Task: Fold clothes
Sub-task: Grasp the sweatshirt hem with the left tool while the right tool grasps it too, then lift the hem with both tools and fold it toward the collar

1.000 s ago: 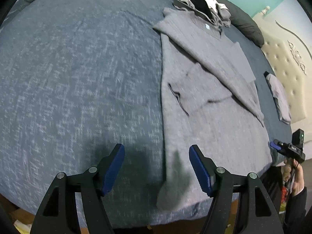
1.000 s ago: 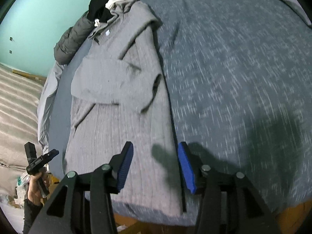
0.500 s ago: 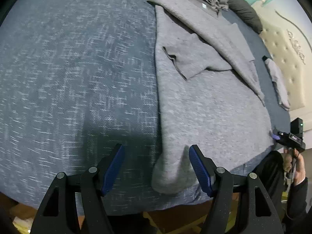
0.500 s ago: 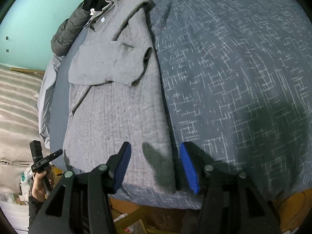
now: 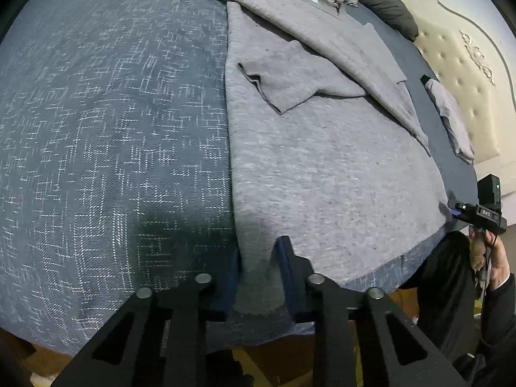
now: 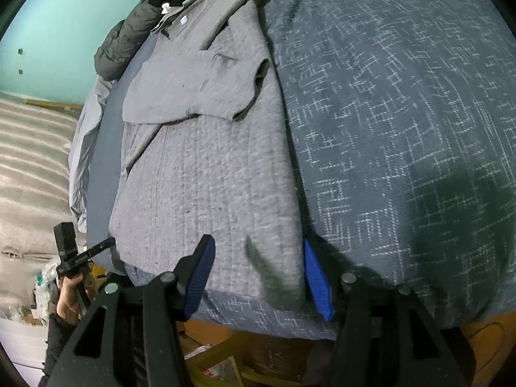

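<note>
Left gripper (image 5: pixel 258 277) fingers closing on the grey sweater (image 5: pixel 322 167) hem corner, lower centre; right gripper (image 6: pixel 258 277) half-open, straddling the opposite corner, ungripped, presumably for a lengthwise fold.

The left gripper (image 5: pixel 258 277) points steeply down at the near corner of the gray sweater (image 5: pixel 322 177), its jaws closing with the sweater's corner between the blue pads. The right gripper (image 6: pixel 258 274) tilts down over the sweater's other near corner, jaws apart, astride that corner. A hand (image 5: pixel 490 258) grips its handle.
</note>
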`<state>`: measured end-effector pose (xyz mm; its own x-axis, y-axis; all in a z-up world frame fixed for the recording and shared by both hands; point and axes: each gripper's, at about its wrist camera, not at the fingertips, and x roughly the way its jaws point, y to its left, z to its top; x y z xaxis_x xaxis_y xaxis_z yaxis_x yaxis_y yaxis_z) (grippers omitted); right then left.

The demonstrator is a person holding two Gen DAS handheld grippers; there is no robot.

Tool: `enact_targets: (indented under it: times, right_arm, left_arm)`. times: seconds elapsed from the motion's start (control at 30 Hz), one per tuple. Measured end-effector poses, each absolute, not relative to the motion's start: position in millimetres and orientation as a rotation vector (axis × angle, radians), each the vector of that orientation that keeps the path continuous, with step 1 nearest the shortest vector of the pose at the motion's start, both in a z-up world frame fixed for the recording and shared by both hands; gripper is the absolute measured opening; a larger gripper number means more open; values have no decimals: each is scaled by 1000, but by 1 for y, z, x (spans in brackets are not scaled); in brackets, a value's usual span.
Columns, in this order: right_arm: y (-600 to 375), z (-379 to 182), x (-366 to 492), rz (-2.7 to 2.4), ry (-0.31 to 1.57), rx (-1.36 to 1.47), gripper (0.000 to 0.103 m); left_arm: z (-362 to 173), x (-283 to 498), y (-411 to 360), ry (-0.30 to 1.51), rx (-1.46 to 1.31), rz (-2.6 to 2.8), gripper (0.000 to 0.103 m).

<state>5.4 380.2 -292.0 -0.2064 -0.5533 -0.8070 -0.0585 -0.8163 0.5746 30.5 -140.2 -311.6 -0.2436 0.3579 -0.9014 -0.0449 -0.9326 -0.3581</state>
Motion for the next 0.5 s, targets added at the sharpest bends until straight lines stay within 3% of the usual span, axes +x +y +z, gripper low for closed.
enact_targets:
  times: [0.17, 0.23, 0.5]
  right_arm:
    - [369, -293, 6, -2105, -625, 1737, 26]
    - [367, -292, 8, -2112, -611, 1728, 11]
    - [360, -268, 13, -2188, -562, 1607, 5]
  left_arm:
    - [-306, 27, -133, -339, -1733, 2278, 9]
    - [-301, 28, -133, -333, -1719, 2286, 7]
    - [-266, 35, -136, -316, -1623, 2332, 4]
